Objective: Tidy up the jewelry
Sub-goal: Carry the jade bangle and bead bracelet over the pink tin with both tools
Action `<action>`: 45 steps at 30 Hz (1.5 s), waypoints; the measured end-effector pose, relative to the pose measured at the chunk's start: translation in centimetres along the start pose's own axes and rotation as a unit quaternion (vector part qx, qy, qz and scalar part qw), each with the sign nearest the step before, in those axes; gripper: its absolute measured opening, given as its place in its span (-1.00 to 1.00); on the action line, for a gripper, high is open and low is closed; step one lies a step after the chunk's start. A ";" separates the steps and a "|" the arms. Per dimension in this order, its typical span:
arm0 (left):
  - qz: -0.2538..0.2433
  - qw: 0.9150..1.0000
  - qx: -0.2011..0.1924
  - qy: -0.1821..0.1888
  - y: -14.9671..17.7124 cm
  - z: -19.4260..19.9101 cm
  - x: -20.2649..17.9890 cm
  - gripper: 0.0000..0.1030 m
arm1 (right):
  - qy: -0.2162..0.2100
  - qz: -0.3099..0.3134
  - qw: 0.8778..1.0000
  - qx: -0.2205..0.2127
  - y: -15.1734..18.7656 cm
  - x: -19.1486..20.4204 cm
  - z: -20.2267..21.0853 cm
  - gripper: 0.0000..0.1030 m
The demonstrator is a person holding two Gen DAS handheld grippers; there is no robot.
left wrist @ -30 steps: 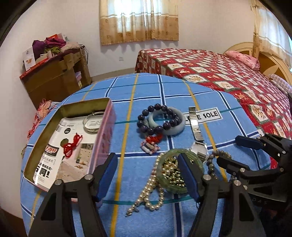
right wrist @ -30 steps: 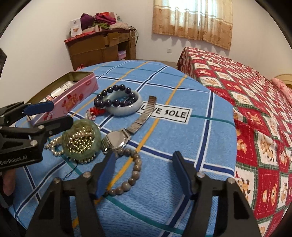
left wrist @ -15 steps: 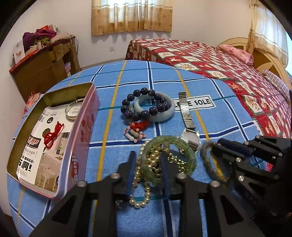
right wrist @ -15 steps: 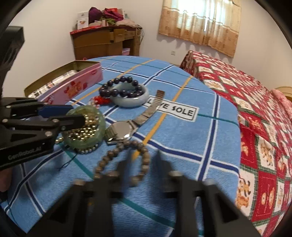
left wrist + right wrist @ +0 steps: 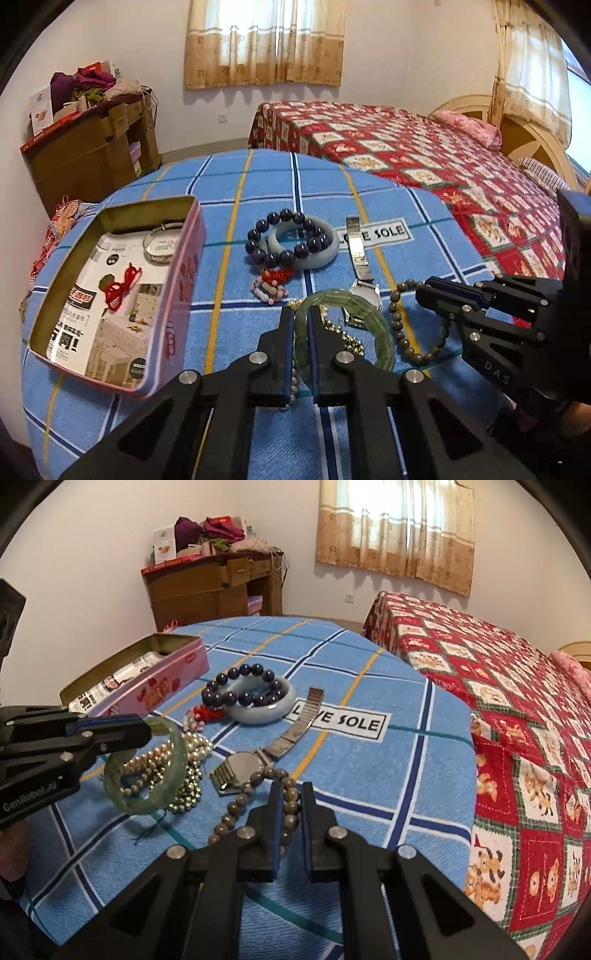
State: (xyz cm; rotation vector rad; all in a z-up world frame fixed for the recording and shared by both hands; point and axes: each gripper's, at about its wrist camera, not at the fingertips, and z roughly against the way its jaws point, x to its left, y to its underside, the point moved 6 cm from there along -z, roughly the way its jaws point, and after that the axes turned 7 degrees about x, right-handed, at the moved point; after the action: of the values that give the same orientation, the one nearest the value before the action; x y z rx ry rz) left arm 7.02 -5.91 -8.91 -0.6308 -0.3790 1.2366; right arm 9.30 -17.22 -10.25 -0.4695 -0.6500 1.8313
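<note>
My left gripper (image 5: 299,314) has its jaws closing on the near rim of a green bangle (image 5: 369,306), pads pressing it. From the right wrist the green bangle (image 5: 177,753) hangs tilted in the left gripper (image 5: 146,734), over a pearl necklace (image 5: 155,757) and a gold bead chain (image 5: 188,790). My right gripper (image 5: 290,790) is shut on a brown bead bracelet (image 5: 236,805) beside a metal watch (image 5: 240,768). An open pink tin (image 5: 184,280) at the left holds a silver bangle (image 5: 162,243) and a red cord (image 5: 120,284).
A pale jade bangle (image 5: 325,254) with a dark purple bead bracelet (image 5: 258,254) and a small red-pink bracelet (image 5: 271,286) lie mid-table on the blue checked cloth (image 5: 258,184). A red-quilted bed (image 5: 443,155) stands to the right, a cluttered wooden cabinet (image 5: 88,155) at the back left.
Both grippers went from wide open to shut. The left closed on the green bangle's rim and tipped it up; the right closed on the brown bead bracelet.
</note>
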 end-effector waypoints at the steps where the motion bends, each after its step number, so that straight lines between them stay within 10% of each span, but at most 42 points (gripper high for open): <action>1: 0.001 1.000 -0.003 0.000 -0.1 0.2 0.0 -0.89 | -0.001 0.000 1.000 -0.003 -0.1 0.1 0.2 -0.79; 45: 0.098 0.991 -0.046 -0.082 -2.0 4.1 12.4 -0.89 | -0.116 0.070 0.990 -0.047 -9.7 9.5 -0.6 -0.79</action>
State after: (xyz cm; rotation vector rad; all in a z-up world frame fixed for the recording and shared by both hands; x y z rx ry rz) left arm 9.80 6.51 -5.26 -0.6582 -0.5230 1.4698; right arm 13.49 -5.59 -4.63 -0.3740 -0.8824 2.0130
